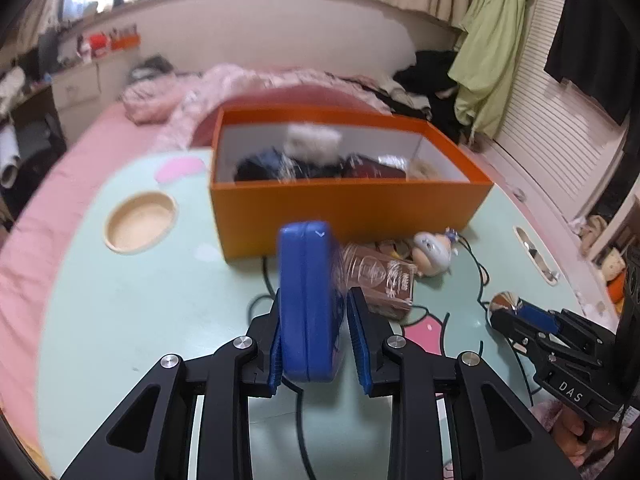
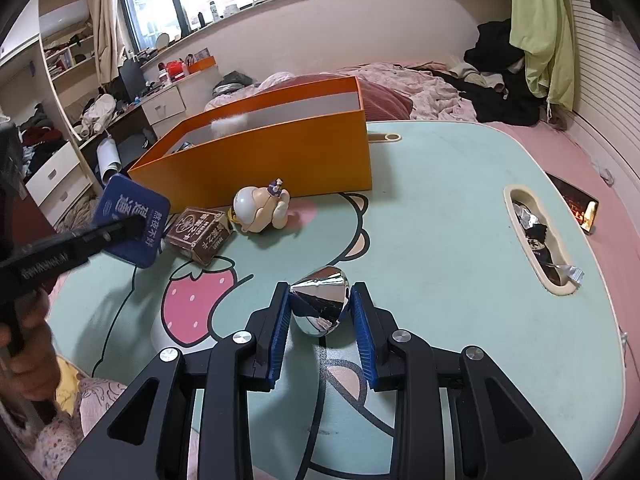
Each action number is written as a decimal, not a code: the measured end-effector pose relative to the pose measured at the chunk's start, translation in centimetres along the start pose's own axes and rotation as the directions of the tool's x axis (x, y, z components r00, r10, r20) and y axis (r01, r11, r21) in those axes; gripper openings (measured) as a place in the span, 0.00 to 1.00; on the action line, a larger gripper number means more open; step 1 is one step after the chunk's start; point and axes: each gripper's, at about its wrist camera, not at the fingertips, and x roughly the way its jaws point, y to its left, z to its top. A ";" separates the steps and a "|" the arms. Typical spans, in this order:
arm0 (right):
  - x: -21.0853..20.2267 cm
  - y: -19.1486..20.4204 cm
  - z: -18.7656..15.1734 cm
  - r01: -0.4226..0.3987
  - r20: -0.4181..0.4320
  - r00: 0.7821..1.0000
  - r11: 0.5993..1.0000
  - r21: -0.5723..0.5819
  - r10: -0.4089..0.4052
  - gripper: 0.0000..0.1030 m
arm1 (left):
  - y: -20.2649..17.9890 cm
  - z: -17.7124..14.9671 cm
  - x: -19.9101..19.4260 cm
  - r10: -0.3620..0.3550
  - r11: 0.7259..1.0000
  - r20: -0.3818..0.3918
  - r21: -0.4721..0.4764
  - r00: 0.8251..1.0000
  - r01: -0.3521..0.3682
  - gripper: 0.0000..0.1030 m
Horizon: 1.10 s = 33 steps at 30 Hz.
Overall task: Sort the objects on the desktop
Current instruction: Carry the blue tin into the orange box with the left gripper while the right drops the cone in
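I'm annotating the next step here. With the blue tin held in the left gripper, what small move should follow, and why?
Probably carry the blue tin forward and up over the near wall of the orange box. The left gripper is shut on it, the tin is off the table, and the open box just ahead already holds sorted items.

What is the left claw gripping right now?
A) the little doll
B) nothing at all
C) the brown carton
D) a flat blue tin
D: the left claw is shut on a flat blue tin, held on edge between its pads, while the little doll and the brown carton lie on the table in front of the orange box.
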 end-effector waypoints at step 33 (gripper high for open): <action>5.6 2.6 15.8 -0.017 -0.002 1.000 1.000 -0.025 0.017 0.31 | -0.9 12.6 3.3 -0.023 1.000 0.046 0.005 0.999 0.023 0.20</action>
